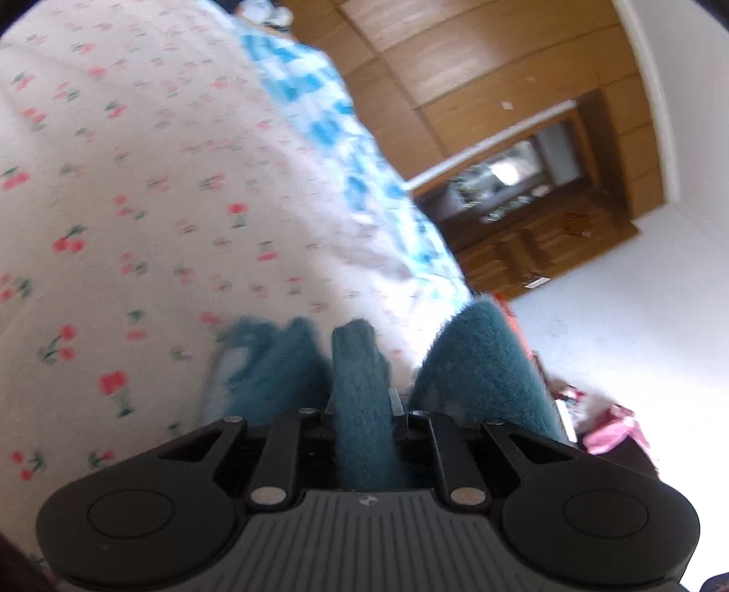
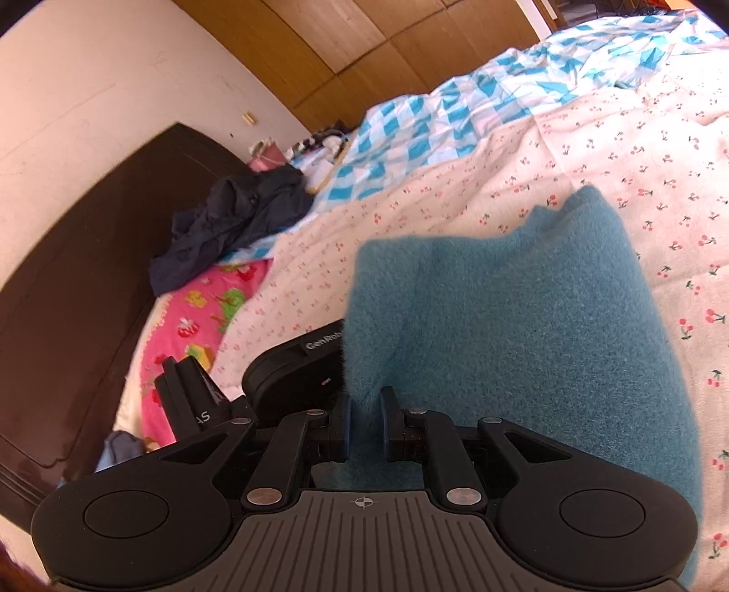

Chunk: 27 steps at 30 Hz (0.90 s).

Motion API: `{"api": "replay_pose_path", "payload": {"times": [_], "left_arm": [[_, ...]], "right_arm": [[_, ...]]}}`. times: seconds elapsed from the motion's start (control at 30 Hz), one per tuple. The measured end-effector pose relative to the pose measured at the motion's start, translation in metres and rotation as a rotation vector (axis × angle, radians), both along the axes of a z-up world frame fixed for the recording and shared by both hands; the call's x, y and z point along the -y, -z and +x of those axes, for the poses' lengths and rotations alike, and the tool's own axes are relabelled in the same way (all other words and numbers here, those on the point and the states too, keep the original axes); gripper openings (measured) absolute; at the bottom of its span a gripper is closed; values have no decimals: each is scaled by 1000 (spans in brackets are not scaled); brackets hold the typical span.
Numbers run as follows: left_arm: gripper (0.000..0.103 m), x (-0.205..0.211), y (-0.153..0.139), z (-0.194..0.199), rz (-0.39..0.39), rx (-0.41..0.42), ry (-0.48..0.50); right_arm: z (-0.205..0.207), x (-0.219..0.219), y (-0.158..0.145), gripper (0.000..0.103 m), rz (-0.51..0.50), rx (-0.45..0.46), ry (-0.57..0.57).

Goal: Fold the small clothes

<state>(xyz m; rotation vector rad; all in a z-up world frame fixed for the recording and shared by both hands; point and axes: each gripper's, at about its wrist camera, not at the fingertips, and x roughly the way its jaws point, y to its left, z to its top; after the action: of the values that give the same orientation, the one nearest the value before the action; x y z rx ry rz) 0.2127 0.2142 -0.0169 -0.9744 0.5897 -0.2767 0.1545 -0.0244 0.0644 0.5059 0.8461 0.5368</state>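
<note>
Bedroom surroundings fill both views: one wide bed covered by a white cherry-print sheet (image 2: 569, 150), one blue-and-white checked quilt (image 2: 437, 118) lying along its far side, and brown wooden wall panels (image 2: 355, 36) behind; one dark wooden headboard (image 2: 82, 273) stands at the left of the right wrist view, with one crumpled navy garment (image 2: 232, 223) heaped beside it and one pink fruit-print cloth (image 2: 200, 309) spread just below that heap; the left wrist view, which is blurred, also shows one wooden cabinet with a recessed shelf (image 1: 528, 191) against the wall and a pale floor.

One fuzzy teal knitted garment (image 2: 510, 328) is the only piece in hand, and it is raised above the cherry sheet, gripped by two claws; the right gripper (image 2: 364, 428) has its two fingers closed to a narrow gap on a fold of the teal fabric, blue pads pressing each side, while the rest of the garment spreads forward and to the right; the left gripper (image 1: 362, 410) likewise pinches a strip of the same teal garment (image 1: 360, 391) between its two fingers, which are nearly hidden by the pile; two more lobes of teal cloth bulge on either side of that strip.

In the right wrist view the black body of the left gripper (image 2: 291, 364) sits just to the left of the garment, touching its edge.
</note>
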Motion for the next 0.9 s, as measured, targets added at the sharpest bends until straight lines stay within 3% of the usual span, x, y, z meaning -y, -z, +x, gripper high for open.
{"api": "replay_pose_path", "payload": {"times": [0.07, 0.17, 0.33, 0.53, 0.6, 0.77, 0.9], "left_arm": [[29, -7, -11, -1, 45, 9, -36], [35, -18, -16, -7, 143, -23, -125], [35, -38, -7, -15, 71, -26, -195], [35, -47, -6, -23, 125, -48, -242], [35, -55, -17, -38, 136, -23, -249], [35, -54, -56, -109, 249, 80, -213], [35, -31, -51, -148, 388, 32, -143]], "right_arm": [[-3, 6, -1, 13, 18, -5, 13], [2, 1, 7, 13, 16, -38, 23], [10, -19, 12, 13, 5, -54, 23], [16, -42, 17, 13, -20, -56, 6], [24, -50, 27, 13, -45, -97, -10], [43, -55, 62, 13, 15, -219, -69], [57, -63, 70, 13, 28, -247, -134]]}}
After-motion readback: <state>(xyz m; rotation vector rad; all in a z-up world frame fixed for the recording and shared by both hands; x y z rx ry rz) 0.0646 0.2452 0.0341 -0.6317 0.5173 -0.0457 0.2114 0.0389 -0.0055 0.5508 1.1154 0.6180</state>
